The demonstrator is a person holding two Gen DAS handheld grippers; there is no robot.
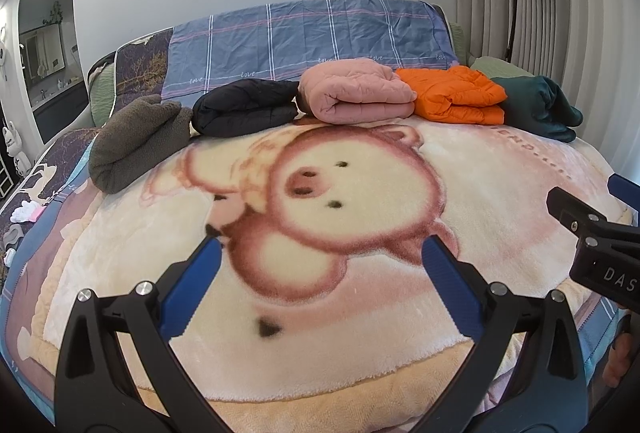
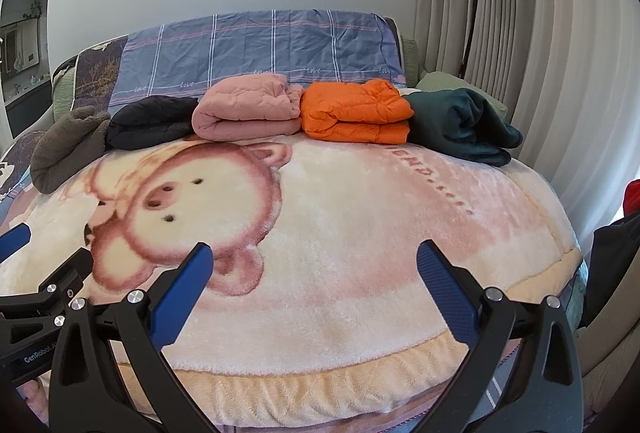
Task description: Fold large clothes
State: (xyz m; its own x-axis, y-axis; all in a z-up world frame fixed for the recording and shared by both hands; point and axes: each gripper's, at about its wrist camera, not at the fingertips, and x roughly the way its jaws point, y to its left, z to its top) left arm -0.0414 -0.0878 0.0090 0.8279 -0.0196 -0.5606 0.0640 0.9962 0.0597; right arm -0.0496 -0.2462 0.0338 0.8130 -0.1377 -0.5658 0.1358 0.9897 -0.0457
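Several folded garments lie in a row at the far end of the bed: a grey-brown fleece (image 1: 136,141) (image 2: 66,147), a black jacket (image 1: 244,105) (image 2: 150,121), a pink quilted one (image 1: 356,91) (image 2: 246,107), an orange puffer (image 1: 456,95) (image 2: 356,111) and a dark teal one (image 1: 540,107) (image 2: 464,125). My left gripper (image 1: 324,249) is open and empty over the pig-print blanket (image 1: 360,173). My right gripper (image 2: 314,253) is open and empty over the same blanket (image 2: 360,213); it also shows at the right edge of the left wrist view (image 1: 580,209).
A blue plaid cloth (image 1: 304,37) covers the headboard. A black floor lamp (image 2: 472,5) and grey curtains (image 2: 540,33) stand at the right. Small white and pink items (image 1: 26,211) lie at the bed's left edge. Dark and red cloth (image 2: 616,245) sits far right.
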